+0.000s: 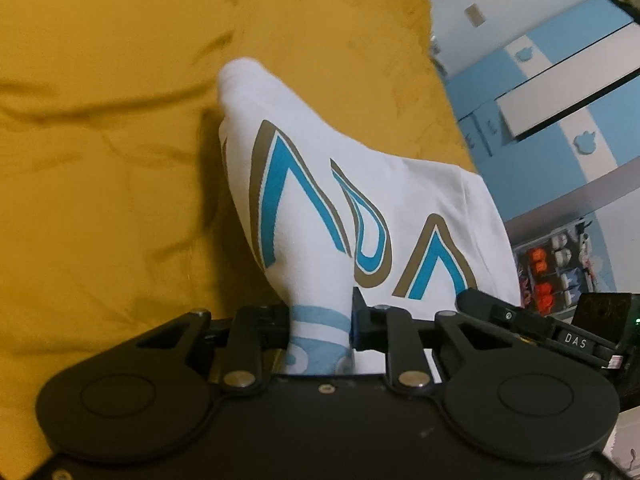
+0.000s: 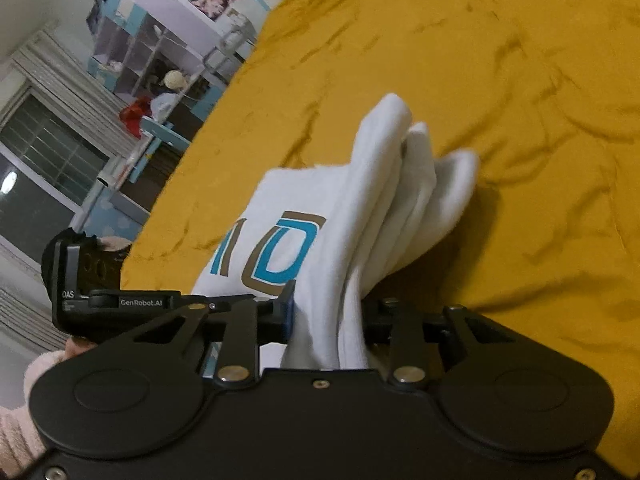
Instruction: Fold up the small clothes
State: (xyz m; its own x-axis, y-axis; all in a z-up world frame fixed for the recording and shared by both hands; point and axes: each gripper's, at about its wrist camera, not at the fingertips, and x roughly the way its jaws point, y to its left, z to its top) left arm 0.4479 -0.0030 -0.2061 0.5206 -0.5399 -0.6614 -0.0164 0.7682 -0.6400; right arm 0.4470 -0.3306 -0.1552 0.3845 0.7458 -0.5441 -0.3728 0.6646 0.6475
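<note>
The left gripper [image 1: 320, 330] is closed tight on a bunched edge of the white shirt [image 1: 360, 184], which carries blue and tan lettering. The right gripper [image 2: 326, 320] is likewise clamped on gathered folds of the same shirt [image 2: 320, 240]. The garment hangs stretched between the 2 grippers, above the mustard-yellow bed cover [image 1: 120, 120].

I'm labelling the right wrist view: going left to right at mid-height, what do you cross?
Window → shelves → yellow bedspread → white shirt, clamped by the right gripper → more bedspread.
</note>
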